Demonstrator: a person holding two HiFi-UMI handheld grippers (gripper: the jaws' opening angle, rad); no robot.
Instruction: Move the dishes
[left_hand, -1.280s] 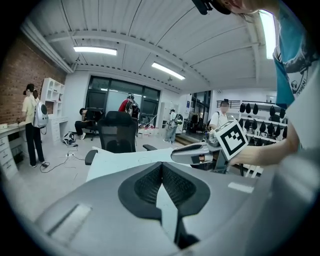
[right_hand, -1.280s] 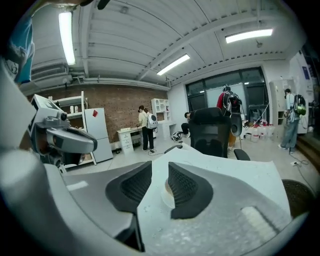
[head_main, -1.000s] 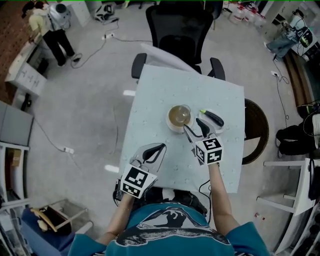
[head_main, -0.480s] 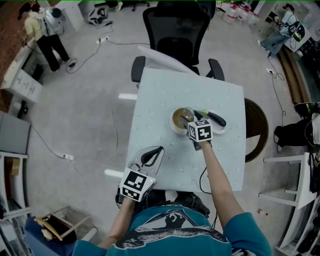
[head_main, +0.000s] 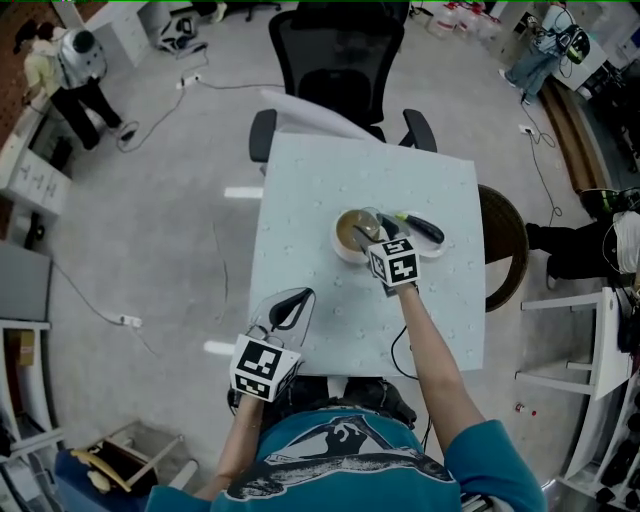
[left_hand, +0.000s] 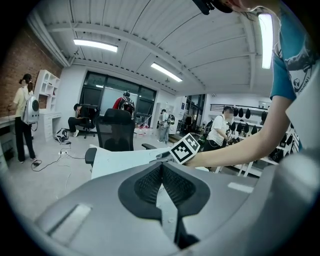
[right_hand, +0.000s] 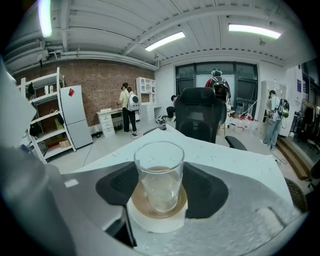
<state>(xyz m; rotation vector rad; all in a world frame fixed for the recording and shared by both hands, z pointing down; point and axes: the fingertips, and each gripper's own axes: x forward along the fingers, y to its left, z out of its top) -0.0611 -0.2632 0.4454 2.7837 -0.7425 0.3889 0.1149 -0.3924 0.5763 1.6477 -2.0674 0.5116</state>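
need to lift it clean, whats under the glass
The glass stands in a shallow white dish with a brown inside. Its base covers the dish's middle, which shows only blurred through the glass, so anything small lying there cannot be made out.

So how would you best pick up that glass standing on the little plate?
Grip the side wall about halfway up, coming in nearly level from the person's side and squeezing left and right. The glass stands upright with smooth round walls, and its foot sits inside the saucer, whose rim would likely block a lower hold.
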